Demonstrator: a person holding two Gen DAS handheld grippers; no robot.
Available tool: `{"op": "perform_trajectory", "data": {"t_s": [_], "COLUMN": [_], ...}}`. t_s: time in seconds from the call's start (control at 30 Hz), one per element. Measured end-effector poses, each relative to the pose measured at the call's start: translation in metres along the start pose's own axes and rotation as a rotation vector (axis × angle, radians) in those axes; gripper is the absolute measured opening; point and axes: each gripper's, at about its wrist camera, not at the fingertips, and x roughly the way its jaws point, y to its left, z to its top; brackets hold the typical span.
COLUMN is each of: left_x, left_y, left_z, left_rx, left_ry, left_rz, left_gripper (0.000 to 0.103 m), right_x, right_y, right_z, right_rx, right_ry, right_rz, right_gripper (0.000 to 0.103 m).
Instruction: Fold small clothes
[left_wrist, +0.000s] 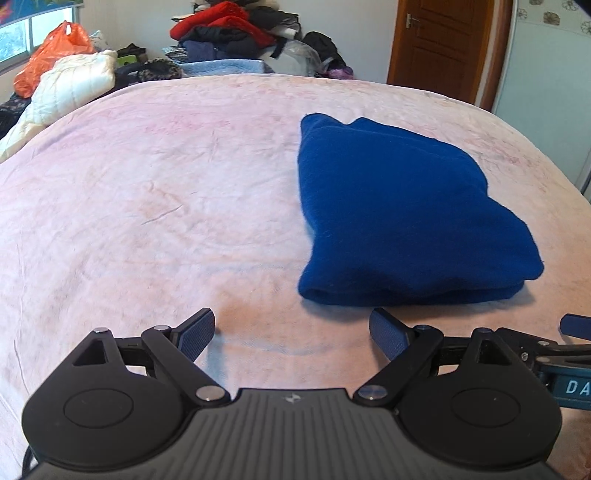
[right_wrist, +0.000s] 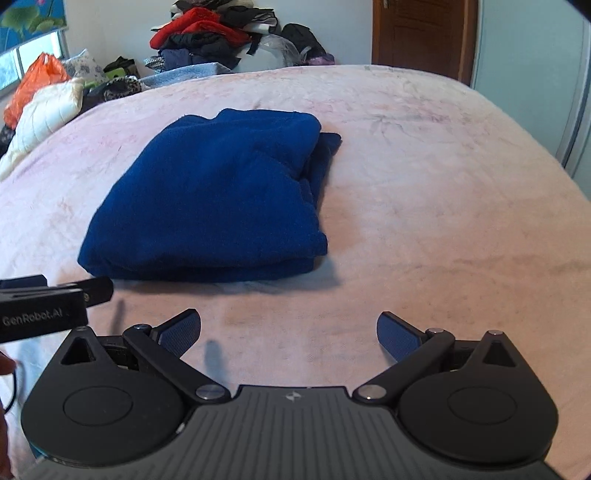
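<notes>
both tools – left tool (left_wrist: 291, 334), right tool (right_wrist: 289, 334) – spread apart, empty; folded blue garment (left_wrist: 402, 214) inner layers hidden.

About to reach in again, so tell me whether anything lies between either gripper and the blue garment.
Nothing visible does. The left gripper and the right gripper are both open and empty, held just short of the folded blue garment. Only bare pink bedcover lies between their fingers and its near edge.

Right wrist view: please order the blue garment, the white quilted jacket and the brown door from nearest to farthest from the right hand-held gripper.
1. Blue garment, folded on the bed, ahead-left.
2. White quilted jacket, at the bed's left edge.
3. Brown door, on the far wall, right.
</notes>
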Motion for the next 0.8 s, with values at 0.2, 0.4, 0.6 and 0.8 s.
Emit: {"op": "perform_trajectory", "data": {"t_s": [0.2,0.4,0.6,0.8], "left_x": [0.002,0.005,0.007,0.008], "left_y": [-0.002,-0.004,-0.005,-0.007], "left_z": [-0.011,-0.014,-0.014,-0.014], "left_rx": [0.038,0.040,0.032,0.025], "left_ry": [-0.027,-0.020,-0.017,-0.017], "left_rz": [0.022,0.039,0.051,0.055], "left_gripper": [0.092,0.100,0.103,0.103], "right_x": [0.008,0.015,0.016,0.016], "right_y": [0.005,0.018,0.008,0.011], "right_z": [-0.004,-0.005,-0.007,-0.018], "right_rx": [-0.028,-0.115,-0.065,-0.085], "right_ry": [-0.008,0.009,-0.014,-0.069], "right_rz": [0.034,-0.018,0.012,-0.003], "right_gripper": [0.103,0.103,0.103,0.103]}}
